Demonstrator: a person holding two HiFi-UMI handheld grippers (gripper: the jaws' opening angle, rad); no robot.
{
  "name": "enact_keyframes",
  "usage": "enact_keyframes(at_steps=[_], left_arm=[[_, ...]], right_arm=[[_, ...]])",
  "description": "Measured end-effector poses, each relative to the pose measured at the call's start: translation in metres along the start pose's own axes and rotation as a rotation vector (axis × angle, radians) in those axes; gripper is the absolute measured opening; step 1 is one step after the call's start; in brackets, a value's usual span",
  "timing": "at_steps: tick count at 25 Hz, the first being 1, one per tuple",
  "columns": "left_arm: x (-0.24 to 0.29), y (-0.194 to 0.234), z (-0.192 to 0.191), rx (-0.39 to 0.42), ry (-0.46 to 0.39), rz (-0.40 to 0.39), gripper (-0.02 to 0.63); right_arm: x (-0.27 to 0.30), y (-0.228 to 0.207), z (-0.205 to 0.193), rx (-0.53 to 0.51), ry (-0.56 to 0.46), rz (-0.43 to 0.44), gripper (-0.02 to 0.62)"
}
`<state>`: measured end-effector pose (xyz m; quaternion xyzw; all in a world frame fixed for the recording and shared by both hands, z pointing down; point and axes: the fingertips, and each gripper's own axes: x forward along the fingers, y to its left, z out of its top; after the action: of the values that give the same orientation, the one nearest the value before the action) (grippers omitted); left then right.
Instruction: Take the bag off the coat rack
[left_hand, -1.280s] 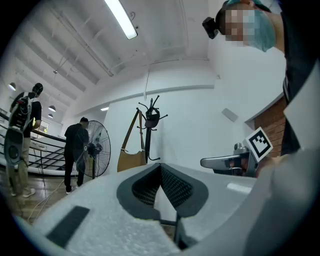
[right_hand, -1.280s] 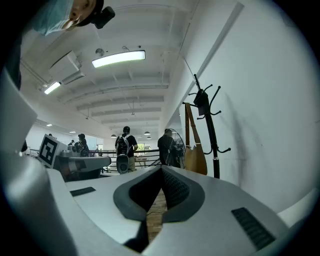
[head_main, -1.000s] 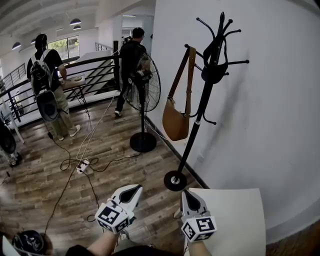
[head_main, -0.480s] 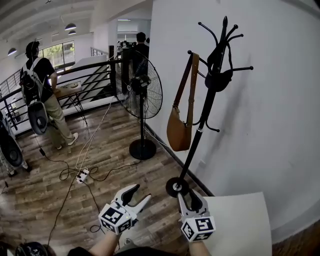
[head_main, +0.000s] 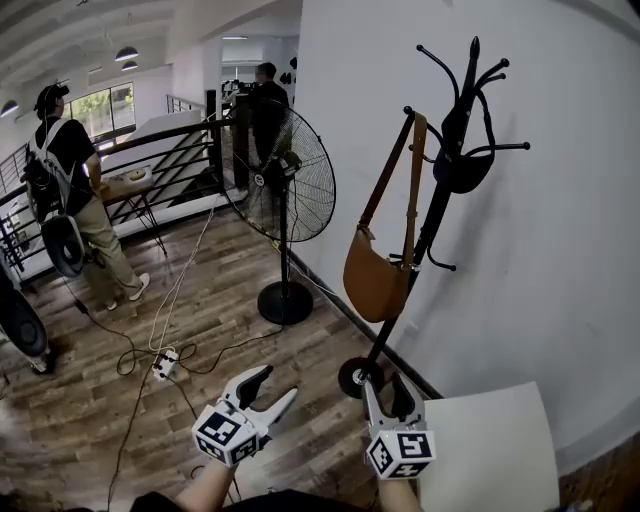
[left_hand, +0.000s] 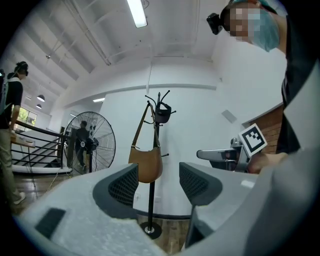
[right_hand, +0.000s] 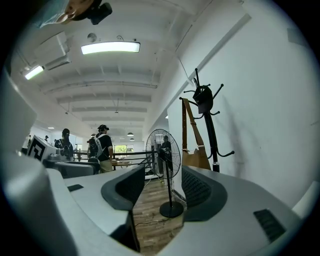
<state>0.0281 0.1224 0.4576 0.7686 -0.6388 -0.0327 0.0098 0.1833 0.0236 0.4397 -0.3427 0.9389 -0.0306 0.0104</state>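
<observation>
A tan shoulder bag hangs by its strap from a hook of the black coat rack that stands against the white wall. In the left gripper view the bag shows far off between the jaws, and in the right gripper view the bag sits beside the rack's pole. My left gripper is low in the head view, well short of the rack, its jaws opening with nothing between them. My right gripper is near the rack's round base, jaws opening too and empty.
A tall black pedestal fan stands left of the rack. Cables and a power strip lie on the wood floor. A white tabletop is at lower right. Two people stand by a black railing at the back.
Both grippers' jaws have spread apart from shut. The view has shifted closer to the coat rack, so the bag and rack sit larger and further right.
</observation>
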Motion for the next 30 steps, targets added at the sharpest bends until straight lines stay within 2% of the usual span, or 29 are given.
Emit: enact_keyframes(at_steps=[6, 14, 18, 30], left_arm=[[-0.010, 0.037, -0.001, -0.004, 0.006, -0.033, 0.253], [0.000, 0.069, -0.021, -0.071, 0.002, -0.040, 0.253], [0.011, 0.084, -0.023, -0.095, -0.001, -0.027, 0.253], [0.087, 0.121, -0.009, -0.069, -0.021, 0.009, 0.253]], right_arm=[[0.018, 0.027, -0.011, 0.006, 0.018, -0.037, 0.212], [0.039, 0.029, -0.020, -0.016, 0.060, -0.073, 0.218], [0.055, 0.022, -0.023, -0.019, 0.060, -0.072, 0.218], [0.130, -0.026, -0.005, -0.029, 0.029, -0.037, 0.219]])
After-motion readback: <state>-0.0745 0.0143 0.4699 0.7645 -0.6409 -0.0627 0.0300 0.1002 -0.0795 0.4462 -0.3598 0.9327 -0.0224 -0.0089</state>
